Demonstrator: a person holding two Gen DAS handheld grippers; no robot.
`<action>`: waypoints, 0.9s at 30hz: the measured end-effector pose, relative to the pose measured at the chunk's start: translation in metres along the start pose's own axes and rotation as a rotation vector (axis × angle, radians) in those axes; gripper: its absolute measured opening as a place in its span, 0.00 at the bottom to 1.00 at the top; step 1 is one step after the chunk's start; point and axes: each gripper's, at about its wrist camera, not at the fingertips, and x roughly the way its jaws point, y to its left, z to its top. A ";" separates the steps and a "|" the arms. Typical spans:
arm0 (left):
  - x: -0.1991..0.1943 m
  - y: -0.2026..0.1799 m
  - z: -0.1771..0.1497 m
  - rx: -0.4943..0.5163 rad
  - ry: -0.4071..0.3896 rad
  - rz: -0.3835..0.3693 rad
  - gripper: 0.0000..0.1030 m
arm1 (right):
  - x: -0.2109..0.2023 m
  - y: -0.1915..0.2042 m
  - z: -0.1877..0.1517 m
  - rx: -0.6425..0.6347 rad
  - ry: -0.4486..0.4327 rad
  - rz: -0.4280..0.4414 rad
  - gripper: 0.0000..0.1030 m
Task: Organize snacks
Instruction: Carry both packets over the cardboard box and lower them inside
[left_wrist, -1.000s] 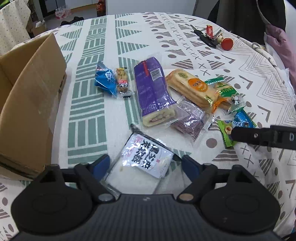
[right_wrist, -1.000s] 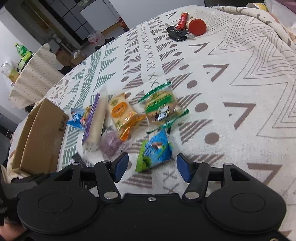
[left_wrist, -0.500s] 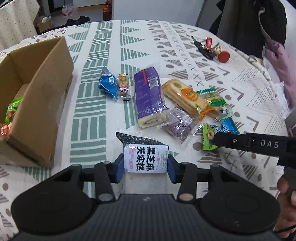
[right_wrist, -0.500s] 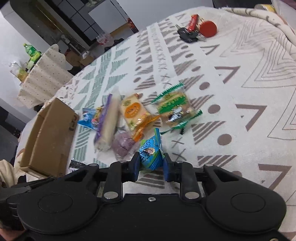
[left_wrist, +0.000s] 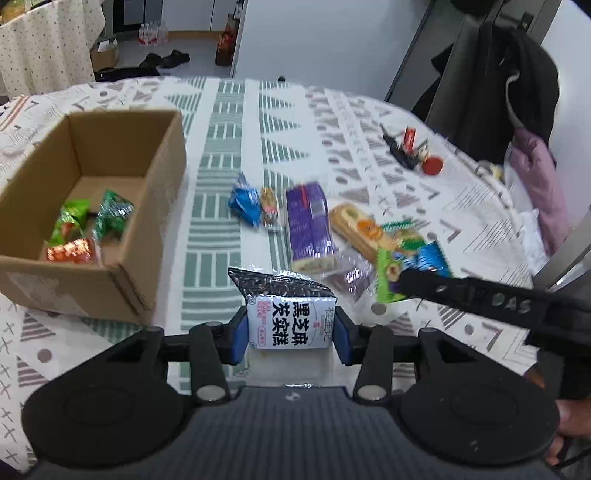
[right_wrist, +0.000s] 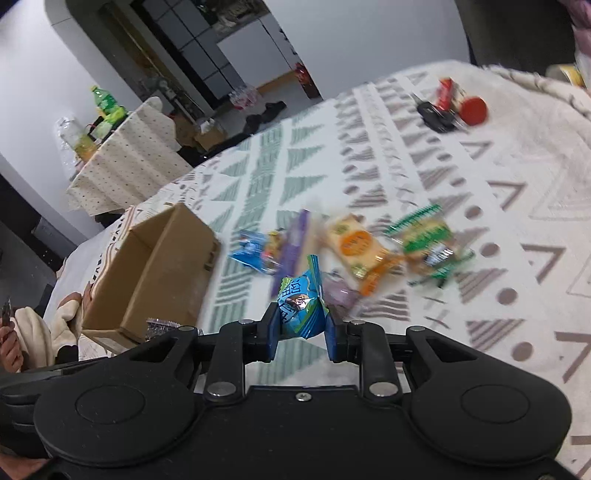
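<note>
My left gripper (left_wrist: 290, 328) is shut on a black-and-white sesame cake packet (left_wrist: 288, 314), lifted above the table. The open cardboard box (left_wrist: 92, 214) stands to its left with several green and red snack packs (left_wrist: 74, 229) inside. My right gripper (right_wrist: 301, 328) is shut on a small blue-and-green snack packet (right_wrist: 301, 299), also raised; its arm shows in the left wrist view as a black bar (left_wrist: 480, 299). On the tablecloth remain a purple roll cake (left_wrist: 308, 225), an orange-labelled cake (left_wrist: 362, 229), a blue packet (left_wrist: 243, 199) and a green-edged packet (right_wrist: 428, 236).
Keys with a red tag (left_wrist: 417, 151) lie at the far right of the patterned tablecloth (left_wrist: 229, 122). A dark coat and pink garment (left_wrist: 535, 177) hang beyond the table's right edge. A second cloth-covered table with bottles (right_wrist: 110, 147) stands behind. A person's hand (right_wrist: 11, 343) shows at the left.
Both grippers closed on their packets and lifted them off the table. The left view rose and pulled back, so the box interior now shows.
</note>
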 end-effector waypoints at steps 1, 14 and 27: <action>-0.005 0.003 0.002 -0.003 -0.010 -0.005 0.43 | 0.000 0.007 0.001 -0.008 -0.008 0.009 0.24; -0.057 0.055 0.037 -0.039 -0.095 0.034 0.43 | 0.005 0.083 -0.001 -0.105 -0.055 0.097 0.24; -0.077 0.117 0.069 -0.090 -0.133 0.078 0.44 | 0.018 0.137 0.011 -0.115 -0.080 0.123 0.24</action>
